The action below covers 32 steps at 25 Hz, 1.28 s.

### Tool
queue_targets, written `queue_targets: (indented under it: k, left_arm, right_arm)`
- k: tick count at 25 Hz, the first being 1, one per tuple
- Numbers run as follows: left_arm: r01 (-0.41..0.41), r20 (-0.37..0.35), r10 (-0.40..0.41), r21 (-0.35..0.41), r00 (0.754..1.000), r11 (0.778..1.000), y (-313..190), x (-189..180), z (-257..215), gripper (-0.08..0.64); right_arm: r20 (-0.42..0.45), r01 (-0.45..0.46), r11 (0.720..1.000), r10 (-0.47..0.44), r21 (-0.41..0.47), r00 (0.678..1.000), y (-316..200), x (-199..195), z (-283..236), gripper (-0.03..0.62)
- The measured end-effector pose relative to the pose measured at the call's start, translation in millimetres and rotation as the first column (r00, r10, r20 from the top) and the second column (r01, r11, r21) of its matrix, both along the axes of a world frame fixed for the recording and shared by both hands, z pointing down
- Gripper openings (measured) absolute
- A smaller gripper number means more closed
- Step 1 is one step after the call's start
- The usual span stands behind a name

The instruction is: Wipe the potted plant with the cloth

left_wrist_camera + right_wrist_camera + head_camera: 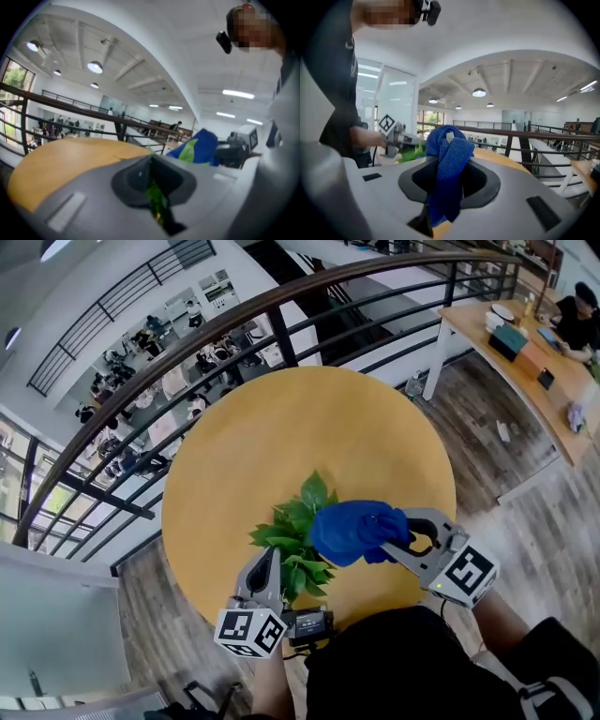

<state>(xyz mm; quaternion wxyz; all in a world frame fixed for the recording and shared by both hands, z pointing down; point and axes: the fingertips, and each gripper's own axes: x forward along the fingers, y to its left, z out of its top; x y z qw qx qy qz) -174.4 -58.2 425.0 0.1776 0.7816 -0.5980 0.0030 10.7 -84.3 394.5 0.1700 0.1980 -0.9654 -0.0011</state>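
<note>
Nearest the wearer's dark clothing, the left gripper has its jaws pressed together on a green leaf of the potted plant; the plant stands near the close edge of the round yellow table; the right gripper, jaws clamped on the bunched blue cloth, holds that cloth over the plant's right-hand leaves, hiding part of the foliage from the head view; beyond the table's far rim a dark railing curves across the frame; through its bars, people gather on a lower floor; at far right a seated person works at a long wooden desk strewn with small items.
</note>
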Motion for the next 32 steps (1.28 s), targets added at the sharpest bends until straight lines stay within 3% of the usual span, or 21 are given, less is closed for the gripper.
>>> queue_targets:
  k: [2, 4, 8, 10, 12, 16, 18, 20, 22, 23, 25, 28, 32]
  left_arm:
    - [0.0, 0.003, 0.0, -0.002, 1.0, 1.0, 0.4, -1.9, 1.9, 0.0]
    - [-0.001, 0.005, 0.001, -0.005, 1.0, 1.0, 0.3, -2.7, 3.5, 0.0]
    - [0.006, 0.004, -0.006, -0.003, 1.0, 1.0, 0.3, -3.2, 3.1, 0.0]
    - [0.009, 0.001, -0.009, 0.0, 1.0, 1.0, 0.6, -2.9, 2.6, 0.0]
    - [0.006, 0.001, -0.006, 0.0, 1.0, 1.0, 0.7, -2.2, 2.7, 0.0]
    - [0.005, 0.003, -0.005, 0.0, 1.0, 1.0, 0.6, -2.2, 3.2, 0.0]
    - [0.006, 0.002, -0.006, 0.002, 1.0, 1.0, 0.4, -2.1, 3.0, 0.0]
    - [0.006, 0.0, -0.006, 0.001, 1.0, 1.0, 0.4, -0.6, 3.2, 0.0]
    - [0.003, -0.001, -0.003, 0.001, 1.0, 1.0, 0.7, 0.7, 3.2, 0.0]
    - [0.001, 0.0, -0.001, 0.003, 1.0, 1.0, 0.7, 0.7, 2.9, 0.0]
    - [0.002, 0.002, -0.002, 0.004, 1.0, 1.0, 0.6, -0.2, 2.4, 0.0]
    - [0.008, 0.002, -0.008, 0.0, 1.0, 1.0, 1.1, -1.8, 2.5, 0.0]
    - [0.012, 0.003, -0.012, -0.005, 1.0, 1.0, 1.4, -4.1, 5.4, 0.0]
  right_arm:
    - [-0.179, 0.022, 0.999, -0.028, -0.037, 0.984, 9.2, -7.8, 62.8, 0.122]
    - [-0.339, 0.027, 0.998, -0.046, -0.059, 0.94, 19.2, -2.7, 116.4, 0.121]
    - [-0.582, 0.065, 0.994, -0.106, -0.092, 0.806, 40.1, 20.9, 180.1, 0.122]
    - [-0.651, 0.092, 0.992, -0.123, -0.081, 0.749, 46.4, 32.6, 191.9, 0.122]
    - [-0.63, 0.119, 0.99, -0.139, -0.074, 0.764, 50.8, 36.0, 177.6, 0.122]
    - [-0.397, 0.169, 0.986, -0.152, 0.007, 0.905, 43.4, 16.8, 85.7, 0.123]
    - [-0.261, 0.149, 0.985, -0.123, 0.083, 0.958, 34.3, 4.1, 36.1, 0.121]
    - [-0.16, 0.088, 0.987, -0.066, 0.134, 0.985, 25.5, -3.9, 7.7, 0.123]
    - [-0.118, 0.012, 0.99, 0.005, 0.142, 0.993, 17.4, -9.1, 4.6, 0.122]
    - [-0.133, -0.018, 0.99, 0.036, 0.14, 0.99, 12.9, -11.5, 13.4, 0.123]
    - [-0.25, -0.022, 0.988, 0.061, 0.154, 0.966, 5.5, -14.9, 49.7, 0.123]
    - [-0.484, 0.066, 0.987, 0.013, 0.146, 0.875, 13.3, -8.7, 118.8, 0.123]
    - [-0.626, 0.121, 0.988, -0.036, 0.093, 0.779, 28.3, 20.1, 172.5, 0.123]
